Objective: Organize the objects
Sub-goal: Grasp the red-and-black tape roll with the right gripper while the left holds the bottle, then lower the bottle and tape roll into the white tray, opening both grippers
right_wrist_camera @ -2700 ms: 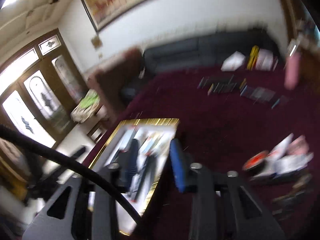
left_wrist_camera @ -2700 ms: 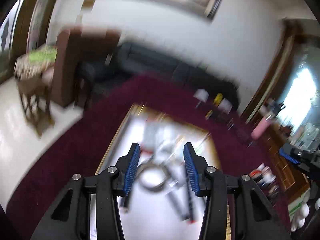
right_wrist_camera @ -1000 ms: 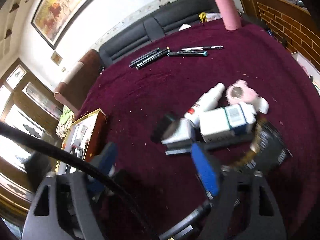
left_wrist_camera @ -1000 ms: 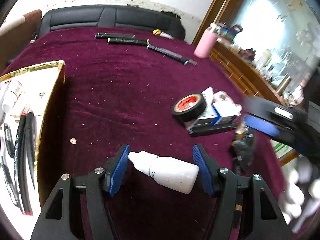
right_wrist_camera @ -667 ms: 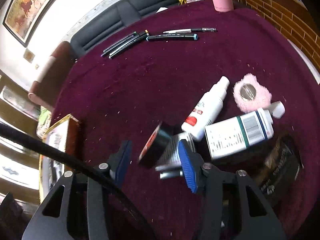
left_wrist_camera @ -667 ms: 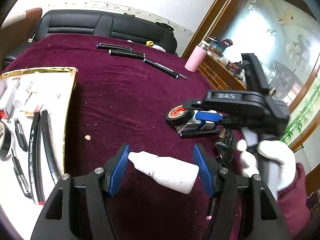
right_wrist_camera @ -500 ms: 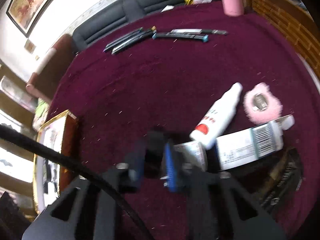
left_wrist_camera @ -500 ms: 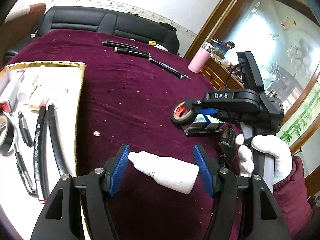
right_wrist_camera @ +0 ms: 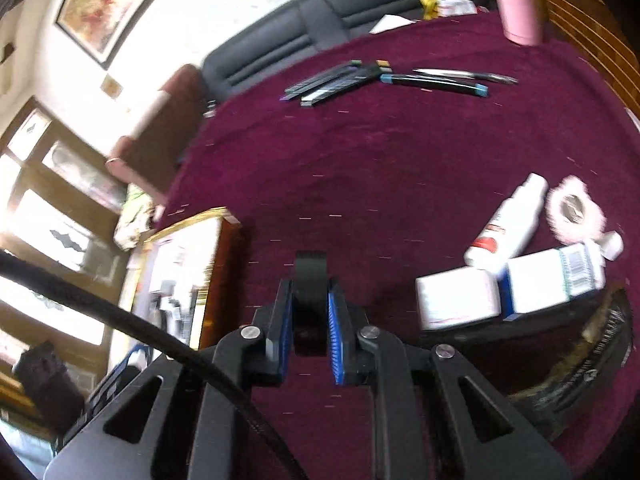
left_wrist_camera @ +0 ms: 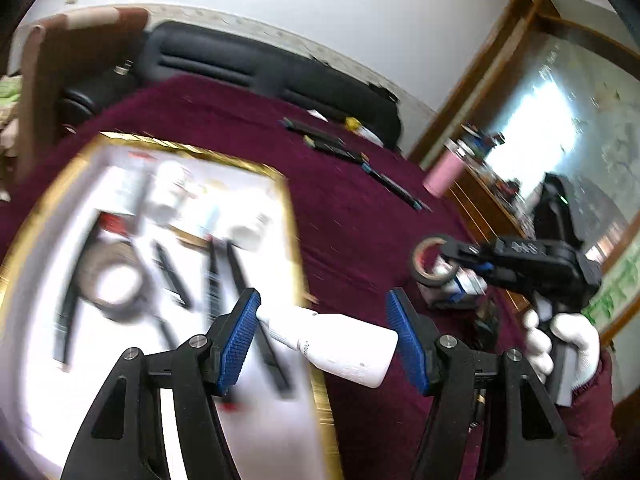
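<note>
Left gripper (left_wrist_camera: 322, 334), lower centre of the left wrist view, points downward over the right edge of the gold-rimmed white tray (left_wrist_camera: 294, 216); its jaws are clenched end to end on a white plastic dropper bottle (left_wrist_camera: 340, 344), nozzle on the left pad, base on the right pad. Tray contents are blurred: dark pens, a tape ring.

Right gripper (left_wrist_camera: 448, 258), at right of that frame, is carried by a white-gloved hand (left_wrist_camera: 564, 340) with a maroon sleeve (left_wrist_camera: 592, 420), grip upright, fingers pointing left. Its jaws are clenched on a black roll of tape (right_wrist_camera: 310, 280), lifted above the maroon cloth-covered bench (right_wrist_camera: 380, 160).

At right of the right wrist view: white spray bottle (right_wrist_camera: 508, 224), white boxes (right_wrist_camera: 512, 288), pink fluffy item (right_wrist_camera: 574, 210). Black pens (right_wrist_camera: 360, 76) in the upper part of the frame.
</note>
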